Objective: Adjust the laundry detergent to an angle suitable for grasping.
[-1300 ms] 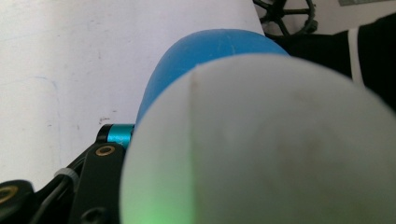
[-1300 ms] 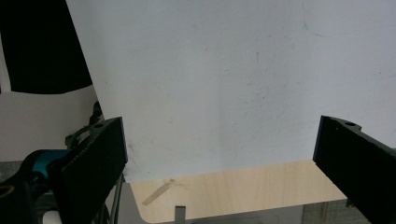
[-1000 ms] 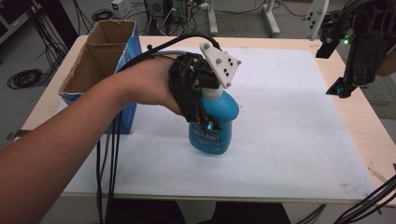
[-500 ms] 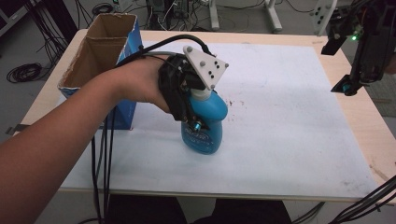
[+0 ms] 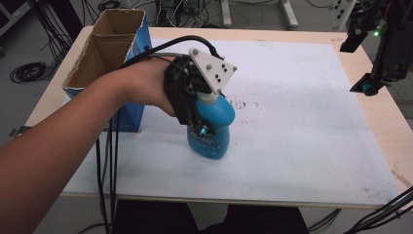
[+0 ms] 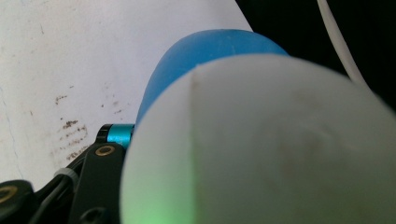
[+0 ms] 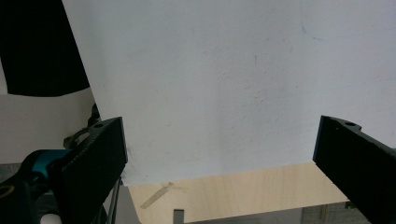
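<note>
Open white sheet (image 5: 302,126) right of blue bottle (image 5: 212,131); cardboard box (image 5: 104,53) blocking close at left.

A white sheet (image 5: 302,122) covers most of the pale wooden table (image 5: 384,117) beneath my tool, leaving bare wood along the far and right edges. A patch of small brown stains (image 5: 241,103) marks the sheet just right of my left tool. An open cardboard box with blue printed sides (image 5: 109,53) stands upright just left of that tool, at the table's left edge. Black cables (image 5: 29,73) lie coiled on the grey floor beyond the box; metal stand legs (image 5: 253,12) rise past the far edge.
</note>
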